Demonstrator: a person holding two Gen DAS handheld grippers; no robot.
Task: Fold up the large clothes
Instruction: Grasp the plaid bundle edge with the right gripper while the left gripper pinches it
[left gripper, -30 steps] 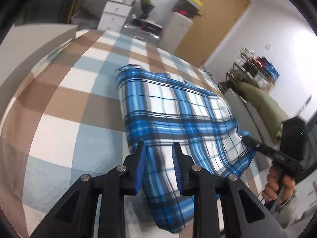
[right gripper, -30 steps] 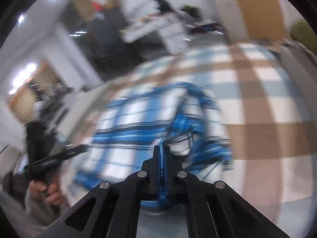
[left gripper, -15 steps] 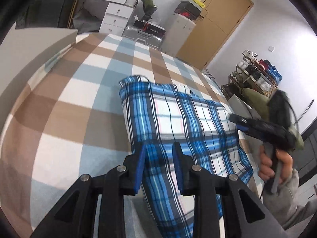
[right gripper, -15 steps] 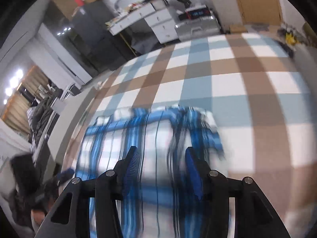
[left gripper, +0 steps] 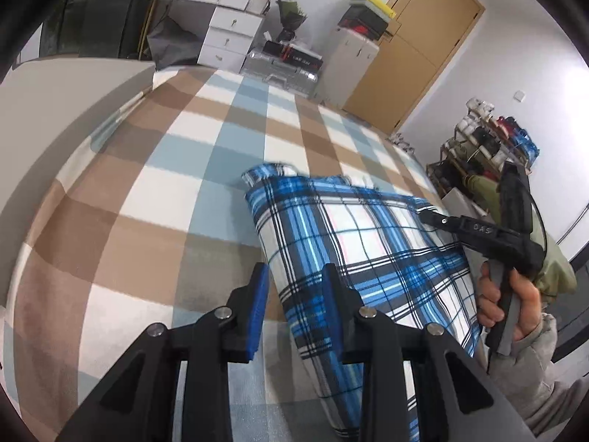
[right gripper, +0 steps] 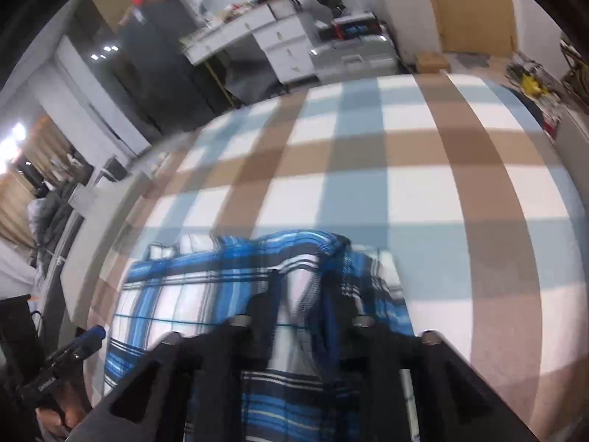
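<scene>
Swung across from the shirt's near corner a second ago, the right gripper [right gripper: 300,294], its jaws just closing to a narrow gap over the folded plaid shirt [left gripper: 353,250] lying mid-frame on the bed [left gripper: 154,191], could pinch only the top layer and drag the fold open, while the left gripper [left gripper: 294,294] hangs narrow and empty at the shirt's left edge.

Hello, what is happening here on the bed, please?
A person is folding a blue plaid garment on a bed with a checked cover, using a handheld gripper in each hand. The garment already lies folded into a compact rectangle. The left gripper hovers open at its near corner; the right gripper, jaws just narrowing, is above it and grips nothing.
</scene>
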